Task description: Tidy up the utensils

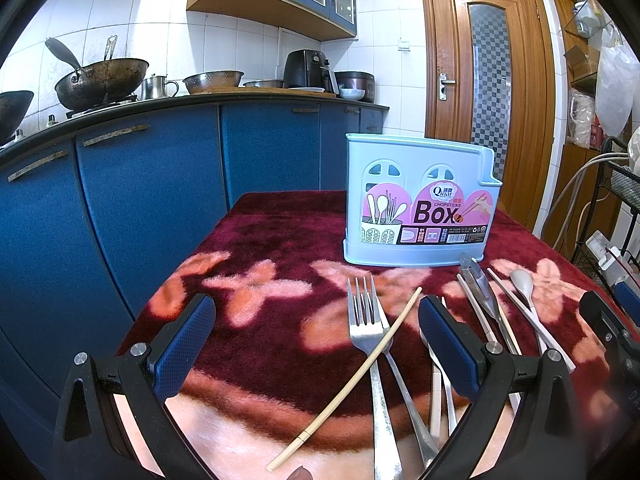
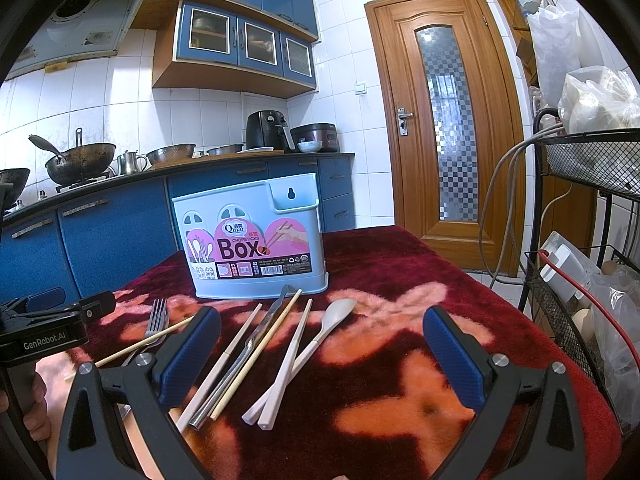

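A light blue chopsticks box [image 1: 420, 216] stands upright at the far side of the table; it also shows in the right wrist view [image 2: 252, 244]. In front of it lie metal forks [image 1: 366, 320], a wooden chopstick [image 1: 348, 388], white-handled chopsticks [image 2: 286, 360], a metal tool [image 2: 256, 340] and a pale spoon [image 2: 338, 314]. My left gripper [image 1: 316, 344] is open and empty, low over the forks. My right gripper [image 2: 322, 354] is open and empty, low over the spoon and chopsticks.
The table wears a dark red floral cloth [image 2: 400, 320]. Blue kitchen cabinets [image 1: 140, 200] with pots stand to the left. A wire rack [image 2: 580, 280] with bags and cables stands at the right. A wooden door [image 2: 444, 120] is behind.
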`<state>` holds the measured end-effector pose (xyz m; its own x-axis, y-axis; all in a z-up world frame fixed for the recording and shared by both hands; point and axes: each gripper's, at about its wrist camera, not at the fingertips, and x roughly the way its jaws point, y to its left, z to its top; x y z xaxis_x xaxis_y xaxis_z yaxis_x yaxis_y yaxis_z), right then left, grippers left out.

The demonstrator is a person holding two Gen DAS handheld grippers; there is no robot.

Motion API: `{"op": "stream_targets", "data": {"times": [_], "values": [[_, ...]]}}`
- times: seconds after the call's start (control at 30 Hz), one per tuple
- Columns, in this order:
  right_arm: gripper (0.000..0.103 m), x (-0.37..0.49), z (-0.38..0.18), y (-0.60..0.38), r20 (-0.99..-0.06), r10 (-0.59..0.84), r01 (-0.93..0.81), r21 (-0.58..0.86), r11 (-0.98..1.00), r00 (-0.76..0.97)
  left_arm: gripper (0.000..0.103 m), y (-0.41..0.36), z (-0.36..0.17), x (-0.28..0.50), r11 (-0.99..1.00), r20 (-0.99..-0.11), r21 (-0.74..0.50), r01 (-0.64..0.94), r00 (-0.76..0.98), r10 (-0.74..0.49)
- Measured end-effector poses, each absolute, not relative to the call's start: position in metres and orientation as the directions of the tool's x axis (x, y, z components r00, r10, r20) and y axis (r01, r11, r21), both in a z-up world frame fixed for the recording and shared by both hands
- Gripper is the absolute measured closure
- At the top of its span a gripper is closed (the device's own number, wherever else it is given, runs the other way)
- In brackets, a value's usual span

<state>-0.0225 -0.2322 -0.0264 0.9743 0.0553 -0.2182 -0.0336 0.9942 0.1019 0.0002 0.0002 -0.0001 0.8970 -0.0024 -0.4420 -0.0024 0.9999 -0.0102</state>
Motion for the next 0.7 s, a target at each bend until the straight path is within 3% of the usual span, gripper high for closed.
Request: {"op": "stream_targets", "data": {"times": [0.7], "values": [[0.0, -0.0223, -0.0267, -0.2322, -0.218, 0.056, -0.034, 0.103, 0.994, 0.974, 0.001, 0.0002, 0.0, -0.0001, 1.0, -0.441, -0.01, -0.002, 0.897, -0.002]]}}
